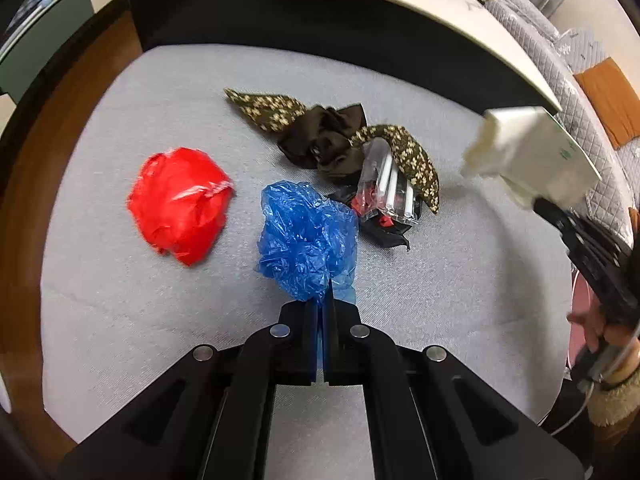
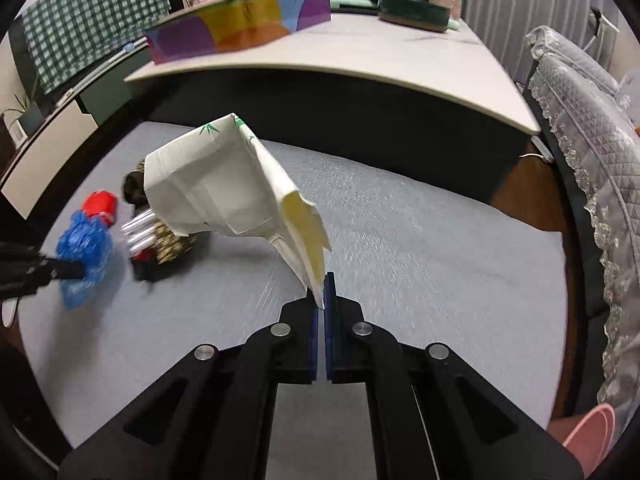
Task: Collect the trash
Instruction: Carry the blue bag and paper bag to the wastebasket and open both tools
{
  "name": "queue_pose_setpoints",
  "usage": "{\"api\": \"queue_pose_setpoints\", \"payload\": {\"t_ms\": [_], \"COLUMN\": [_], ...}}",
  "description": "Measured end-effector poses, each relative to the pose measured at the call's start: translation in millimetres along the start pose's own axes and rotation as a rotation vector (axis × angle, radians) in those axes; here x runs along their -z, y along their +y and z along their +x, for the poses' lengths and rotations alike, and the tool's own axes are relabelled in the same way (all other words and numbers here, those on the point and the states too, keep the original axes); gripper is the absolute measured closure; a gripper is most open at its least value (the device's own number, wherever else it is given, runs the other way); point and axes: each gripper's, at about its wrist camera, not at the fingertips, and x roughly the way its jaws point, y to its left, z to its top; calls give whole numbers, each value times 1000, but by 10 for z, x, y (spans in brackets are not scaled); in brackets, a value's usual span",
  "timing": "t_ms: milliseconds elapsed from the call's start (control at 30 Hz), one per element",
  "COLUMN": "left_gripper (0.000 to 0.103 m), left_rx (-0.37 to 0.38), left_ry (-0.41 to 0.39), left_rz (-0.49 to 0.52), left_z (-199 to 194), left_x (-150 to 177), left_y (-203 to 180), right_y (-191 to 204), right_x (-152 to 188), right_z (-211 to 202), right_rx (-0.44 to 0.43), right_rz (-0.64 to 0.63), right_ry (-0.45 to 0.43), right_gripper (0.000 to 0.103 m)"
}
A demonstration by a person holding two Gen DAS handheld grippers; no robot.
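Observation:
My left gripper (image 1: 323,300) is shut on a crumpled blue plastic bag (image 1: 306,240), which hangs over the grey mat (image 1: 120,300). A crumpled red plastic bag (image 1: 180,204) lies to its left. Behind are a brown floral cloth (image 1: 332,136) and a clear packet of white sticks (image 1: 390,188). My right gripper (image 2: 322,300) is shut on a white folded paper wrapper (image 2: 224,184), held above the mat (image 2: 420,260). The wrapper also shows in the left wrist view (image 1: 532,156). The blue bag (image 2: 84,248) and the left gripper (image 2: 86,270) show at the left of the right wrist view.
A low white table (image 2: 360,60) with a colourful box (image 2: 240,24) stands behind the mat. A grey quilted sofa (image 2: 592,140) is at the right. A pink bin rim (image 2: 592,436) shows at the lower right. Wooden floor surrounds the mat.

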Motion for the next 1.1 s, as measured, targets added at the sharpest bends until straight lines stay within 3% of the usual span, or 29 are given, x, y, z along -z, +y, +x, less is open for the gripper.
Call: {"api": "queue_pose_setpoints", "payload": {"t_ms": [100, 333, 667, 867, 1100], "left_gripper": [102, 102, 102, 102, 102], "left_rx": [-1, -40, 45, 62, 94], "left_ry": [-26, -108, -210, -220, -223], "left_rz": [0, 74, 138, 171, 253], "left_z": [-125, -530, -1413, -1657, -1765], "left_x": [108, 416, 1146, 1521, 1650], "left_y": [66, -181, -421, -572, -968], "right_y": [-10, 14, -46, -90, -270], "right_x": [158, 591, 1437, 1862, 2168], "right_z": [-301, -963, -1856, -2121, -2366], "right_rx": [-8, 22, 52, 55, 67], "right_rz": [34, 101, 197, 252, 319], "right_ry": [-20, -49, -67, -79, -101], "right_gripper": [100, 100, 100, 100, 100]}}
